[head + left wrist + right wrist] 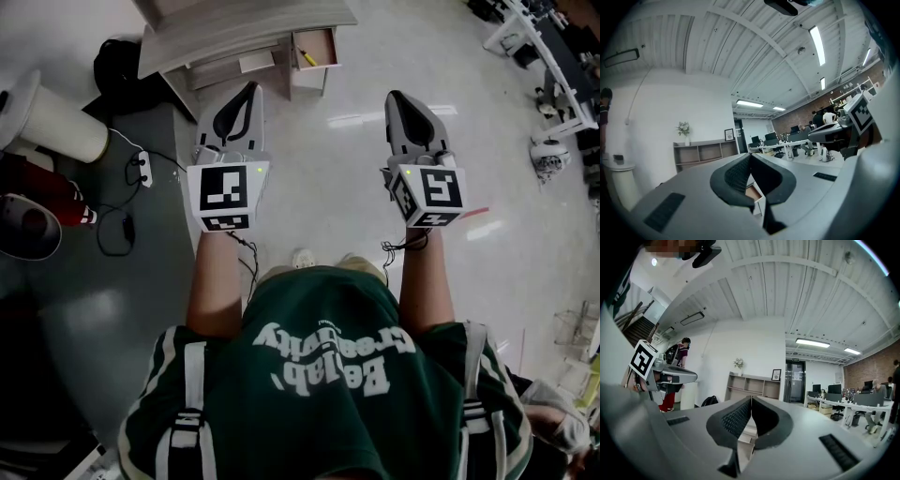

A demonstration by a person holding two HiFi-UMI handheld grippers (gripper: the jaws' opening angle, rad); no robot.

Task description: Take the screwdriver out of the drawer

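Standing well back from the drawer, both claws clenched on nothing.

Held level and side by side, the left gripper (247, 92) and the right gripper (395, 97) point at the far side of the room. Each has its jaws pressed tip to tip with nothing between them, which looks like a carrying pose for the approach. The slim yellow-handled screwdriver (307, 56) lies inside the small open light-wood drawer (326, 39), which juts from the pale wooden desk (239, 26) at the far side, well apart from both grippers. With the drawer already open, the reach seems not yet begun. One claw will likely need to close the gap and release its jaws before dropping in from above.
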